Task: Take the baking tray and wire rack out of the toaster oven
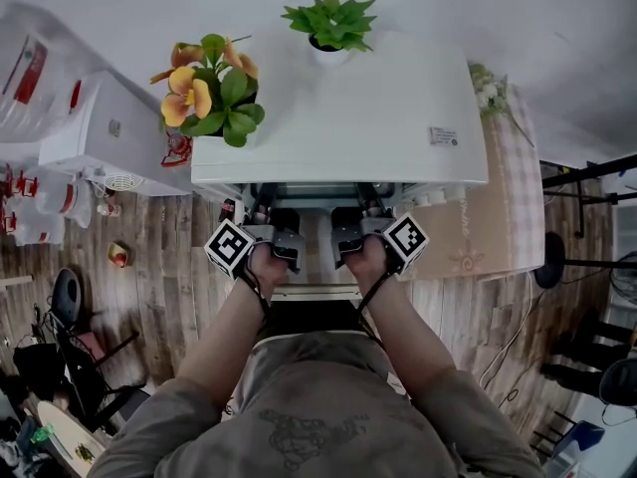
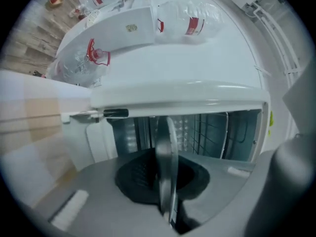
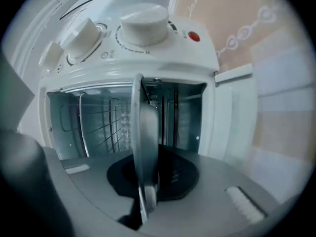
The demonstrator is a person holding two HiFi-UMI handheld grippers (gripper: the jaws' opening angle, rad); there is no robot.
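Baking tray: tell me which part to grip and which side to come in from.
Take the baking tray by its thin front lip, coming in level through the open front of the toaster oven; its walls close off the other sides. The lip is flat and slim enough to pinch. The left gripper and right gripper are each shut on it this way.

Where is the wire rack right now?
The wire rack is inside the open oven. The right gripper view shows it left of the tray, the left gripper view right of it.
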